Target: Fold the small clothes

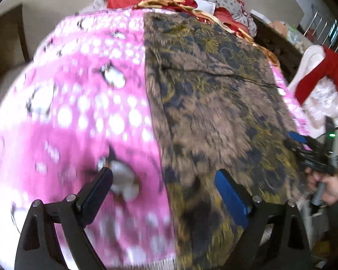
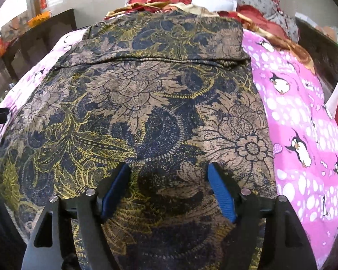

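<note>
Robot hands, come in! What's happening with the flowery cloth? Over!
Left gripper open, right gripper open, both empty. Floral garment flat on penguin sheet, far end folded over. Nothing on top of it.

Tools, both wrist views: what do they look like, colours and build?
Both alike: the left tool and right tool have black angular finger arms with triangular cut-outs, silver round pins at the joints, and blue ribbed pads inside. No cables or markings visible.

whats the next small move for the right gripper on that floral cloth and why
Probably lower the right gripper and close on the near edge of the floral garment. Its jaws stand open and empty above the cloth, which lies spread on the pink penguin sheet with one fold line across the far part, so another fold seems due.
</note>
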The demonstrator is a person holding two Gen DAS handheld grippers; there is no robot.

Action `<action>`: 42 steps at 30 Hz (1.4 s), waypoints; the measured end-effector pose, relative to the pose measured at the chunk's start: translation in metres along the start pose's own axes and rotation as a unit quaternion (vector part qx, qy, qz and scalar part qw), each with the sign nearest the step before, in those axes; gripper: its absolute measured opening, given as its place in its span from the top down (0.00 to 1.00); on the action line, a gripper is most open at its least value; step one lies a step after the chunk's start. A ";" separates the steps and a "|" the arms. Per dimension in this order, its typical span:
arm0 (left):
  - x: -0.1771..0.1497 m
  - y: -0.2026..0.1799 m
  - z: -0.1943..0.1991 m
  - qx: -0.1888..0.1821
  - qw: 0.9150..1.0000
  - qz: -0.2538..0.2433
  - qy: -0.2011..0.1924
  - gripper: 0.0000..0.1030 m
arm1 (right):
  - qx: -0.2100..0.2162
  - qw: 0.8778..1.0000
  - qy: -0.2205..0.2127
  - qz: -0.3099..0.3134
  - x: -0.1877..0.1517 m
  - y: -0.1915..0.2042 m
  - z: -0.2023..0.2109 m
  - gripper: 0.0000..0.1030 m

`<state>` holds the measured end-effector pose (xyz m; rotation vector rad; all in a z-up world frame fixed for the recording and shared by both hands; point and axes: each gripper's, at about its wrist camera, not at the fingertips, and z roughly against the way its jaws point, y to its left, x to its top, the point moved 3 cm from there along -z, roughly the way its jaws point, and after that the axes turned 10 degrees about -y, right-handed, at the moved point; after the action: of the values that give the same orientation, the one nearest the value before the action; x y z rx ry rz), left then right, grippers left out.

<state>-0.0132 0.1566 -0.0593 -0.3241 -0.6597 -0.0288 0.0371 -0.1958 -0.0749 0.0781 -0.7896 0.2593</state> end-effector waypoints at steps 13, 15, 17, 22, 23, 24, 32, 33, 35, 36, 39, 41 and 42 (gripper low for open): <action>-0.065 -0.033 0.021 -0.153 0.985 0.013 0.075 0.08 | -0.003 1.000 -0.011 -0.002 -0.001 0.000 0.001 0.22; -0.069 -0.034 0.021 -0.156 0.984 0.012 0.080 0.08 | -0.003 1.000 -0.006 -0.003 0.000 0.000 0.002 0.22; -0.070 -0.031 0.020 -0.157 0.984 0.020 0.084 0.10 | -0.002 1.000 -0.004 -0.004 -0.001 0.000 0.002 0.22; -0.069 -0.019 0.020 -0.182 0.977 0.052 0.095 0.14 | -0.002 1.000 -0.004 -0.003 -0.001 0.000 0.003 0.22; -0.067 -0.018 0.016 -0.186 0.976 0.060 0.095 0.13 | -0.002 1.000 -0.004 -0.004 -0.001 -0.001 0.003 0.22; -0.063 -0.017 0.011 -0.185 0.976 0.066 0.095 0.14 | -0.001 1.000 -0.004 -0.006 -0.001 -0.001 0.003 0.22; -0.073 -0.031 0.010 -0.146 0.983 0.023 0.108 0.76 | -0.013 0.996 -0.063 -0.068 -0.004 -0.045 0.074 0.33; -0.073 -0.030 0.011 -0.136 0.985 0.020 0.101 0.77 | -0.018 0.995 -0.068 -0.069 -0.010 -0.052 0.085 0.33; -0.072 -0.029 0.009 -0.123 0.988 0.027 0.093 0.78 | -0.031 0.994 -0.077 -0.072 -0.026 -0.065 0.108 0.33; -0.071 -0.030 0.008 -0.119 0.989 0.027 0.087 0.78 | -0.033 0.993 -0.080 -0.078 -0.034 -0.072 0.117 0.33; -0.072 -0.032 0.006 -0.111 0.990 0.015 0.081 0.78 | -0.016 0.991 -0.080 -0.107 -0.063 -0.091 0.140 0.33; -0.072 -0.031 0.006 -0.110 0.991 0.019 0.079 0.78 | 0.006 0.990 -0.067 -0.125 -0.082 -0.099 0.145 0.33; -0.072 -0.032 0.006 -0.109 0.991 0.020 0.079 0.78 | 0.013 0.989 -0.061 -0.131 -0.089 -0.101 0.144 0.33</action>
<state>-0.0775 0.1226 -0.0895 -0.5409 -0.4932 -0.0879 -0.0965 -0.3349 -0.0336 0.2223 -0.8873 0.0167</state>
